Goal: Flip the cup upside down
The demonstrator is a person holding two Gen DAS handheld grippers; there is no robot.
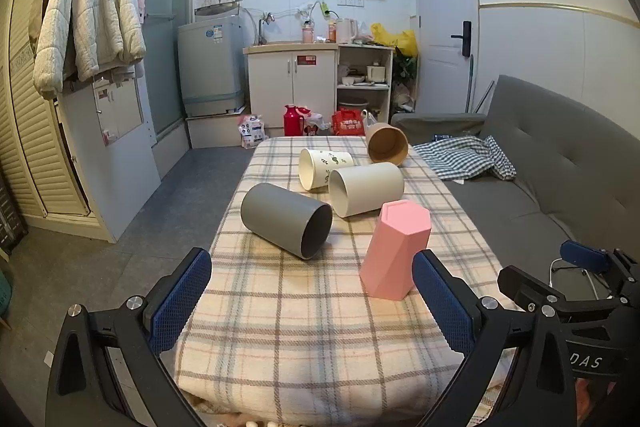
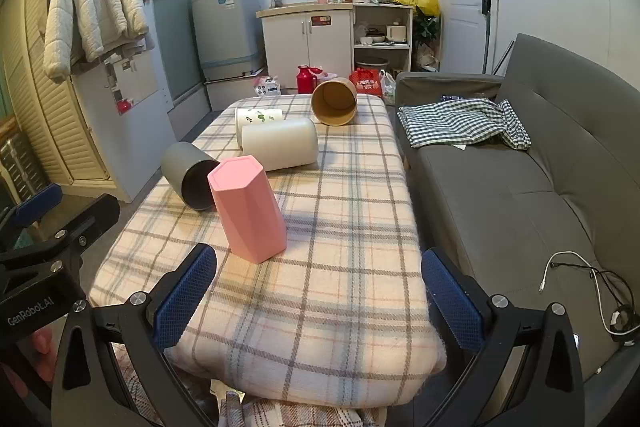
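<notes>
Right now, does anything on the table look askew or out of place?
Yes. Four cups lie tipped on their sides: the grey cup, white cup, leaf-print cup and brown paper cup. Only the pink cup stands, closed end up. No spill shows.

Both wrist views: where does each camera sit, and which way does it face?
Left wrist: low at the plaid-covered table's near end, facing the kitchen; left gripper open, right gripper at its right edge.
Right wrist: same end, nearer the grey sofa; own fingers open.
Shared: upside-down pink hexagonal cup, grey cylindrical cup lying sideways.
</notes>
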